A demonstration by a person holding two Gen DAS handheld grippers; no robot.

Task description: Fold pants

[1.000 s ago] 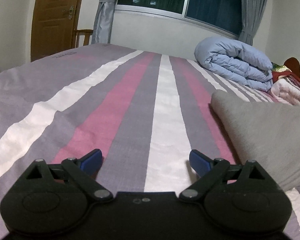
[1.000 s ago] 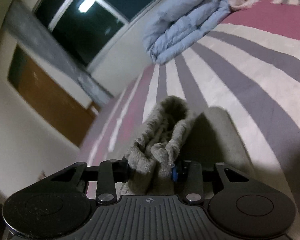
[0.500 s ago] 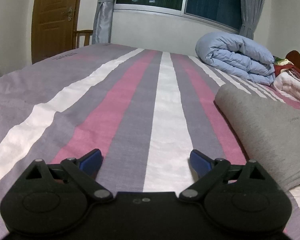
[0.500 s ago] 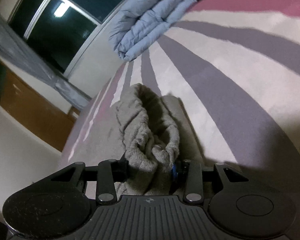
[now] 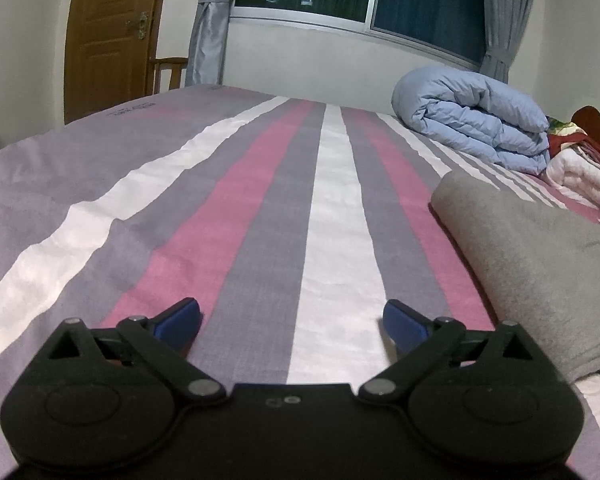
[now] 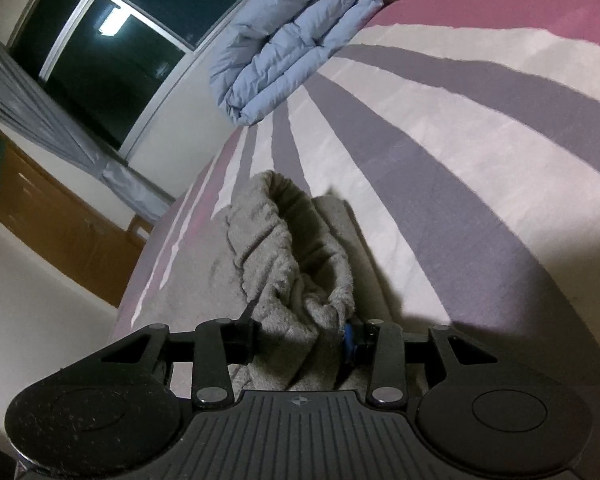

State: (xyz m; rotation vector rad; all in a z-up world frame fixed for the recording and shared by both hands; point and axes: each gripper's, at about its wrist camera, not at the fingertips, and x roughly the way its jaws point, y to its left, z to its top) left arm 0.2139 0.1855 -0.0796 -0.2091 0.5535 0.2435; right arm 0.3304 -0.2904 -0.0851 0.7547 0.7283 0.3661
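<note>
The grey pants (image 5: 540, 264) lie folded on the striped bed at the right of the left wrist view. My left gripper (image 5: 292, 322) is open and empty, low over the bedsheet, to the left of the pants. In the right wrist view my right gripper (image 6: 300, 334) is shut on a bunched grey edge of the pants (image 6: 292, 256), which rises in a loose fold above the layer lying flat underneath. The fabric hides the fingertips.
The bed (image 5: 260, 208) has pink, grey and white stripes. A rolled light blue duvet (image 5: 472, 128) lies at the far right, with a white and red bedding pile (image 5: 580, 176) beside it. A brown door (image 5: 112, 32) and a window stand behind.
My right gripper has carried the held pants edge lower toward the flat layer, and its view has tilted. The left gripper has barely moved and stays open.
</note>
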